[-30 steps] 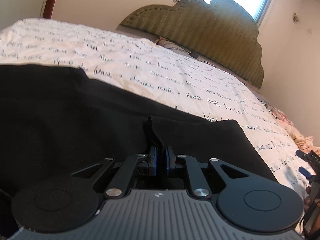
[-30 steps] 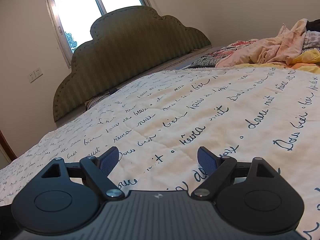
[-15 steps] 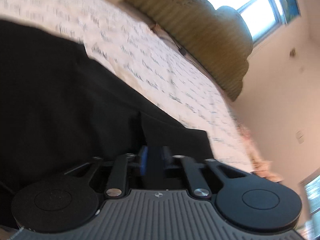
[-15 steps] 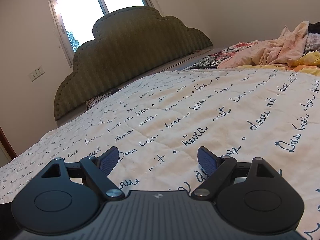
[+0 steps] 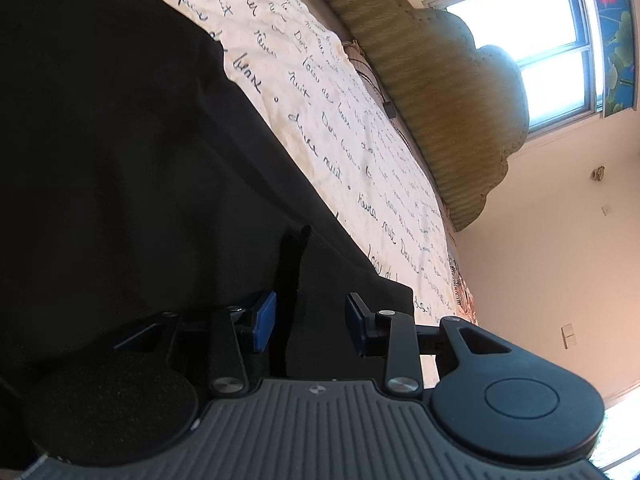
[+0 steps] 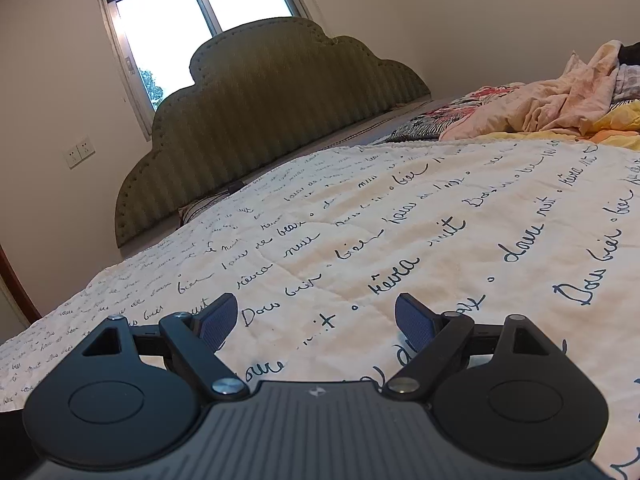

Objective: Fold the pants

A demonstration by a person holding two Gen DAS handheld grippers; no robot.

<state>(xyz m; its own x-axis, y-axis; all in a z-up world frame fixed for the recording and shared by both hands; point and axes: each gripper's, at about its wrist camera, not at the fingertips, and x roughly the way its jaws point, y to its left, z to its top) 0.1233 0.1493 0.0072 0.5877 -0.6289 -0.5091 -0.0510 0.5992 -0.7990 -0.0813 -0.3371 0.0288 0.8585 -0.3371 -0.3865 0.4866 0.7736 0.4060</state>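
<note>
The black pants (image 5: 132, 168) lie spread on the white bedspread with script writing (image 5: 320, 92), filling the left of the tilted left wrist view. My left gripper (image 5: 310, 322) is open just over the pants' near corner, with a raised fold of black cloth standing between its blue pads (image 5: 264, 320) without being pinched. My right gripper (image 6: 316, 318) is open and empty, low over the bare bedspread (image 6: 360, 240). The pants are out of sight in the right wrist view.
A green padded headboard (image 6: 260, 120) stands at the far end of the bed under a window (image 6: 192, 20). A crumpled pink and yellow blanket (image 6: 560, 108) lies at the far right of the bed. A dark cable runs near the headboard (image 5: 384, 100).
My left gripper was shut on the fold of the pants; it has opened and let go, and it has rolled so the view tilts. My right gripper stayed open, nearly still.
</note>
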